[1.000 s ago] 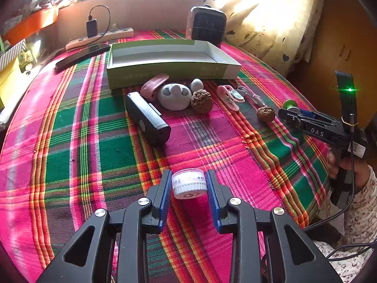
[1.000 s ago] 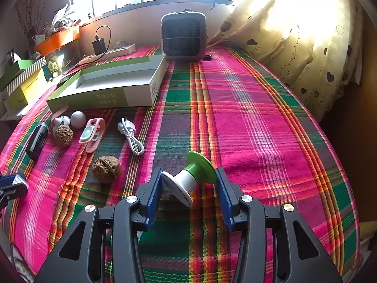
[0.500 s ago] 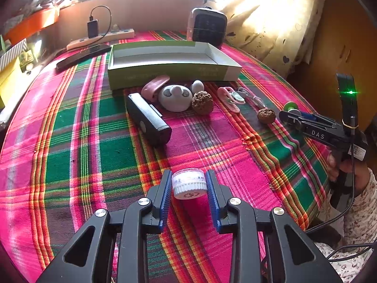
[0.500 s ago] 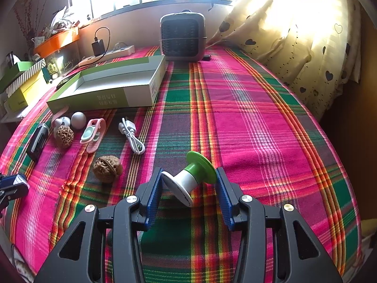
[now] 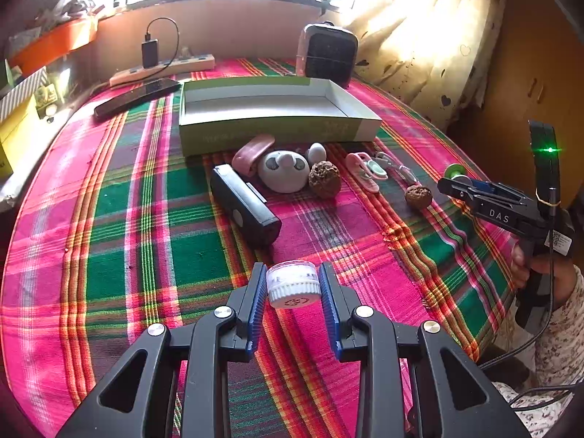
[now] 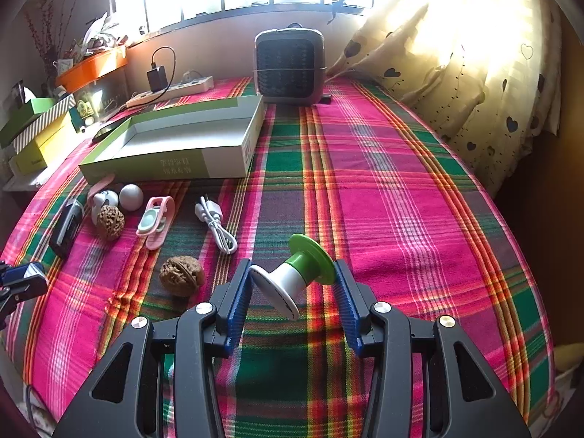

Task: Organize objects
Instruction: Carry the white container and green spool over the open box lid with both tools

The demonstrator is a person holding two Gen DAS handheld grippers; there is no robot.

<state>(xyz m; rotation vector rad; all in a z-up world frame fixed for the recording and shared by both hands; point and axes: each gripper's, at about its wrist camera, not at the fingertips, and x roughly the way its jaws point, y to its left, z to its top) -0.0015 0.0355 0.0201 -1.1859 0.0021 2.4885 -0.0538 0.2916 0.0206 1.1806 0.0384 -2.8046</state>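
My left gripper (image 5: 293,284) is shut on a small white jar (image 5: 293,284) and holds it just above the plaid cloth. My right gripper (image 6: 293,279) is shut on a green and white spool-shaped piece (image 6: 296,273), tilted between the pads; it also shows at the right of the left wrist view (image 5: 454,174). An open green and white box (image 5: 270,111) lies at the back, empty. In front of it lie a black case (image 5: 244,204), a pink case (image 5: 252,151), a panda-face gadget (image 5: 284,169), a white egg (image 5: 317,152), two walnuts (image 5: 324,179) (image 5: 418,196), a pink clip (image 5: 365,171) and a white cable (image 6: 215,224).
A small heater (image 6: 289,67) stands at the back by the curtain (image 6: 456,73). A power strip with a charger (image 5: 160,64) and a dark remote (image 5: 137,96) lie at the back left. Boxes (image 6: 36,127) are stacked off the table's left edge.
Both views have crept slightly forward. The jar and the spool stay held as before.
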